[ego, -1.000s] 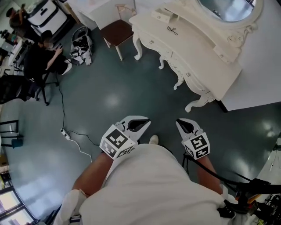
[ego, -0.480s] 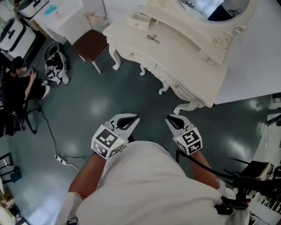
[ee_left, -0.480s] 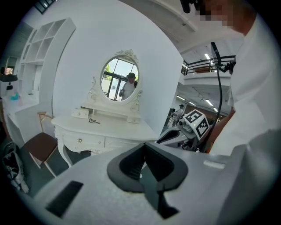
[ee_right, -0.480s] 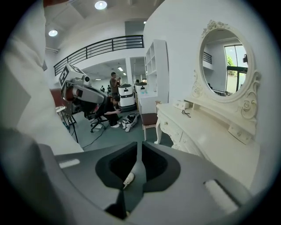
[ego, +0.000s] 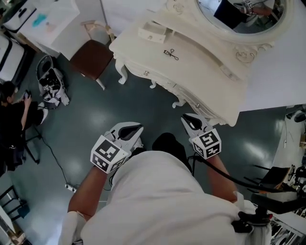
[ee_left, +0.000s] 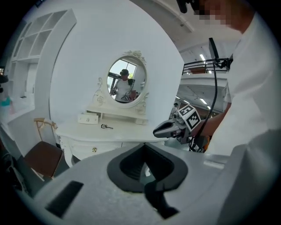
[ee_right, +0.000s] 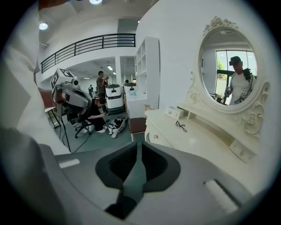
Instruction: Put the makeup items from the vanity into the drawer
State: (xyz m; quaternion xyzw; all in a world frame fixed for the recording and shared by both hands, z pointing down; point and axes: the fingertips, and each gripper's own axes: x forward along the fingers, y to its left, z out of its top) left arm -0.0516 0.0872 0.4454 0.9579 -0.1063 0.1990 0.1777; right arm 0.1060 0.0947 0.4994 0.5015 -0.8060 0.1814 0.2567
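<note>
Approach mattered most: my left fingers point(ego: 125, 130) were pressed together, my right fingers point(ego: 193, 123) just opening, empty; I needed them spread wide before reaching the black tool point(ego: 170, 53) on the desk point(ego: 184, 72).

Tiny dark item point(ego: 170, 53) on vanity point(ego: 191, 80): unidentifiable.

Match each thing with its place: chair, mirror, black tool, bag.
Things:
1. chair
2. mirror
3. black tool
4. bag

Places:
a. lying on the vanity top
b. on the floor, on the chair's far side from the vanity
c. on the floor at the vanity's end
d. standing at the vanity's back

Pairs: 1-c, 2-d, 3-a, 4-b
</note>
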